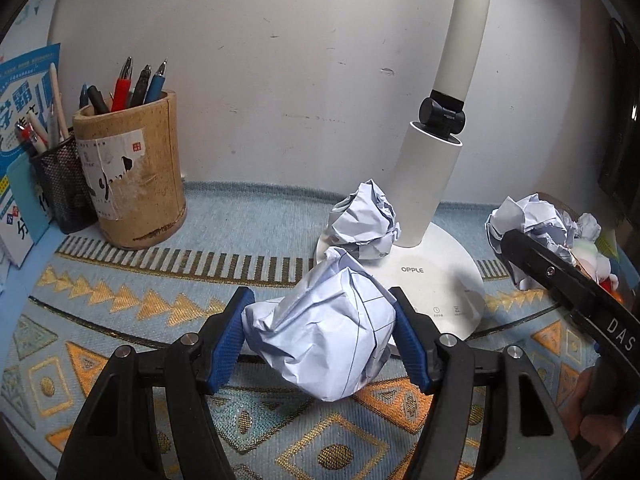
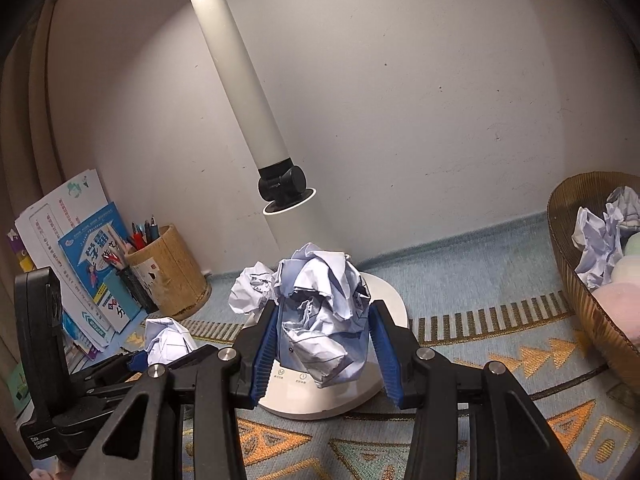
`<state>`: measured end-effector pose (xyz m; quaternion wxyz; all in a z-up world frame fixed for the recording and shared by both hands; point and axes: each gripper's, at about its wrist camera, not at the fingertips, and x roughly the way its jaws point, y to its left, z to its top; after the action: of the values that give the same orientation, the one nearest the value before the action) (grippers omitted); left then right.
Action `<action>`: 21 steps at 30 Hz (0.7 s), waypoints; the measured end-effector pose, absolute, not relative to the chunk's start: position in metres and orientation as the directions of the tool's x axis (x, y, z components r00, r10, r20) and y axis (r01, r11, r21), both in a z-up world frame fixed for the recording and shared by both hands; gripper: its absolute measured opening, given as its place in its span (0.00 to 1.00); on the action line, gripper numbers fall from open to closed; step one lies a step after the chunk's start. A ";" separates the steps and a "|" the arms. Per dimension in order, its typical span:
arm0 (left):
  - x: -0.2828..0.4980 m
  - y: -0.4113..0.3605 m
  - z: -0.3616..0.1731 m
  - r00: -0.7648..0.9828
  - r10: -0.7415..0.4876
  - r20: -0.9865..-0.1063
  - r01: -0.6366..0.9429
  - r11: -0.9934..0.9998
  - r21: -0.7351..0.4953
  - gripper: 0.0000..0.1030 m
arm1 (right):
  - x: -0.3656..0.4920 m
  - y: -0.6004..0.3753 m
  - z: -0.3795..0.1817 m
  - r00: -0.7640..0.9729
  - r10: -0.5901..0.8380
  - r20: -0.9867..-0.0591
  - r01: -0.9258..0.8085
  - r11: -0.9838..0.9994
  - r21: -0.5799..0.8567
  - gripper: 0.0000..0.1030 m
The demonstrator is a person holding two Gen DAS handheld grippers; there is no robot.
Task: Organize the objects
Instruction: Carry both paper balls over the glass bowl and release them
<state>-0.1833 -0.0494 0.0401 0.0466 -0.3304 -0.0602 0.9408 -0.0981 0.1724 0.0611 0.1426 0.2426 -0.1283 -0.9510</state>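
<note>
Gripping a crumpled paper ball (image 1: 324, 340), the left gripper (image 1: 322, 336) sits at nine o'clock from the right gripper (image 2: 324, 340), clamped on another paper wad (image 2: 320, 320).

Creased paper ball (image 1: 320, 332), woven tablecloth (image 1: 132, 308)

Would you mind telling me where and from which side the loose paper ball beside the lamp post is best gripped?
Grip the loose paper ball across its widest middle, coming from the front and slightly above. It rests on the lamp base against the post, so the far right side is blocked, and crumpled paper gives under the pads. Both tools, left and right, already hold balls.
</note>
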 end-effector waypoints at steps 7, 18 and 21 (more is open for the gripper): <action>-0.199 -0.006 0.088 -0.800 0.234 -0.553 -0.118 -0.964 -0.238 0.63 | -0.082 0.226 0.118 -0.885 -0.294 -0.359 0.192 -0.936 0.295 0.43; -0.207 0.224 0.142 -0.695 0.445 -0.564 -0.498 -0.864 -0.069 0.66 | -0.062 0.411 0.172 -0.883 0.002 -0.469 -0.133 -0.960 0.246 0.44; -0.204 0.258 0.123 -0.640 0.481 -0.600 -0.548 -0.832 -0.083 0.66 | -0.056 0.446 0.161 -0.854 0.056 -0.517 -0.208 -0.948 0.242 0.44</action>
<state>-0.2045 0.2584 0.1231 0.2848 -0.3149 0.0534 0.9038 -0.0565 0.4456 0.1606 -0.0693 0.2607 -0.1463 -0.9517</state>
